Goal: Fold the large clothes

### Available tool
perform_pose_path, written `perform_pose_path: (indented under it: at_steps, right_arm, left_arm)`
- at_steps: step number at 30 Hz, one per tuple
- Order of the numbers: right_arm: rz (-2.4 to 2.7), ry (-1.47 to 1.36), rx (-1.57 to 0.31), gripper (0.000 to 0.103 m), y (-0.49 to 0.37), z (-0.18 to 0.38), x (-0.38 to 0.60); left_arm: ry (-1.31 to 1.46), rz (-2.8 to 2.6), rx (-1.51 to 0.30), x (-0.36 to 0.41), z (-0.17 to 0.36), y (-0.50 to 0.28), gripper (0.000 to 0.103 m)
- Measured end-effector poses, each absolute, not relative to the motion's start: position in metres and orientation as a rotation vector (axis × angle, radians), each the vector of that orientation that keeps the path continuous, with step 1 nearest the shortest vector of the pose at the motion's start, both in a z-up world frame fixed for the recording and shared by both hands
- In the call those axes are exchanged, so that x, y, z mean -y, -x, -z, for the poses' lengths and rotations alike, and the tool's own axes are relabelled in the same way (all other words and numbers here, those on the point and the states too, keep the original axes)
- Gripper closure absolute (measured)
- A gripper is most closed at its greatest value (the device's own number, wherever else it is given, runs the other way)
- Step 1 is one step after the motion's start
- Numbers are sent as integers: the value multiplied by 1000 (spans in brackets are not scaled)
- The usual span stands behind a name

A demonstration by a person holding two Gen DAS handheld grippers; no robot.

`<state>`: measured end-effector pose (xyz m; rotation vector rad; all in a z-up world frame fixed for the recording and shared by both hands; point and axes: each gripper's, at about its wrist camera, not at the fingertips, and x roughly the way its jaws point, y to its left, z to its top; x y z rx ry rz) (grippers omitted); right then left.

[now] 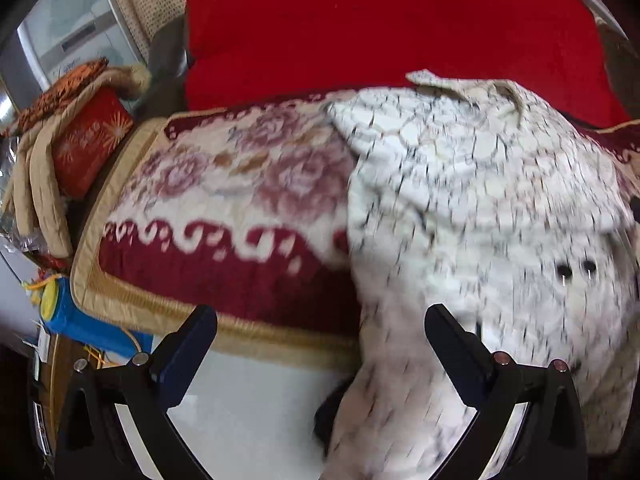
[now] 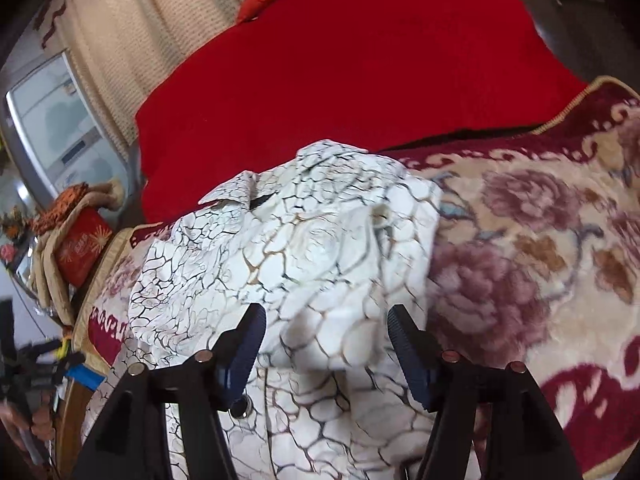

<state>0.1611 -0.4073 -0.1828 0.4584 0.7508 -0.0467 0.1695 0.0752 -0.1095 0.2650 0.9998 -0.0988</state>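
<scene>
On the floral blanket (image 1: pixel 240 184) that covers the sofa seat lies the shirt (image 1: pixel 480 184), white with a dark crackle print, bunched in a loose heap with its collar toward the red cushion (image 1: pixel 360 28) behind. One part of it hangs over the front edge of the seat toward the pale floor (image 1: pixel 248 400). The left gripper (image 1: pixel 320 332) hangs just in front of that edge, jaws wide apart and holding nothing; the hanging cloth passes between them, close to the right-hand finger. The right gripper (image 2: pixel 324 332) is directly over the heap, jaws also spread open, cloth showing between and below them; whether the fingers touch it I cannot tell. Off to the left, a small red box (image 1: pixel 92 136) sits beside the seat, a blue bottle (image 1: pixel 80 324) lower down.
</scene>
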Motion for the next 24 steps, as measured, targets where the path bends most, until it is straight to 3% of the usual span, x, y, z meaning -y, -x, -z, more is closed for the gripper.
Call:
perform_pose_path:
  at_steps: [7,18,19,24]
  right_arm:
    - [113,-488,-805,36,-122,201,401]
    - [290,-592,-803,32,-45,223,410]
    - [284,-601,-799,32,-41,224,412]
    - [263,-565,-890,30,-27,237,402]
  left_arm:
    - [-155,192,-1072,-116,135,-113,0]
    - [-59,501,-966,-124,150,-62,2]
    - [-57,515,-962,-124,150,-59,4]
    - [-11,565,-1010,-129,163,-56,33]
